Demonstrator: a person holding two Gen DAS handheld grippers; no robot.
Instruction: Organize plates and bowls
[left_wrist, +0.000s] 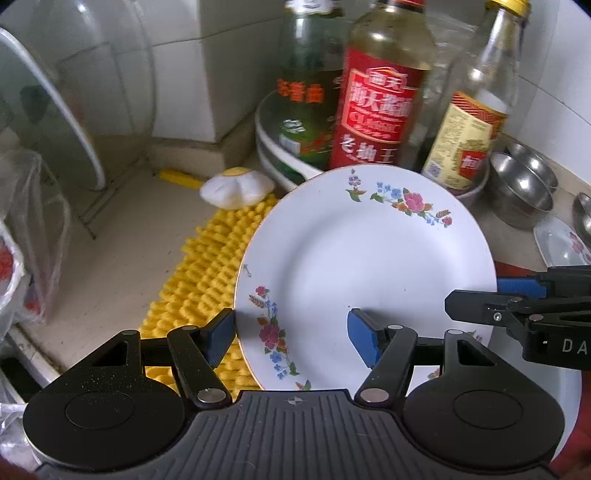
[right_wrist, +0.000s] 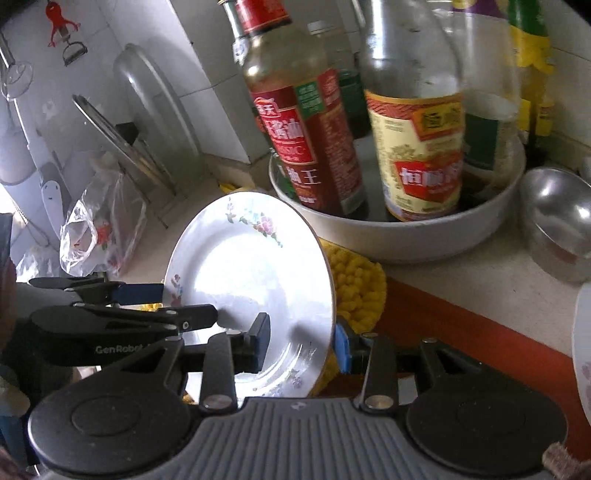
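Both tools straddle one white round plate with painted flowers (left_wrist: 365, 266), which I have lifted and tilted above the yellow nubby mat (left_wrist: 207, 273) on the worktop (left_wrist: 122, 221). My left tool (left_wrist: 291, 338) stands partly open across the plate's near-left rim, one blue pad outside the edge and one on the plate's face; I cannot tell whether they pinch it. My right tool (right_wrist: 301, 345) sits the same way across the opposite rim, gap narrow, grip unclear. Behind, a white round tray (right_wrist: 399, 229) carries sauce bottles (right_wrist: 306, 140), with stacked steel bowls (left_wrist: 524, 188) beside it.
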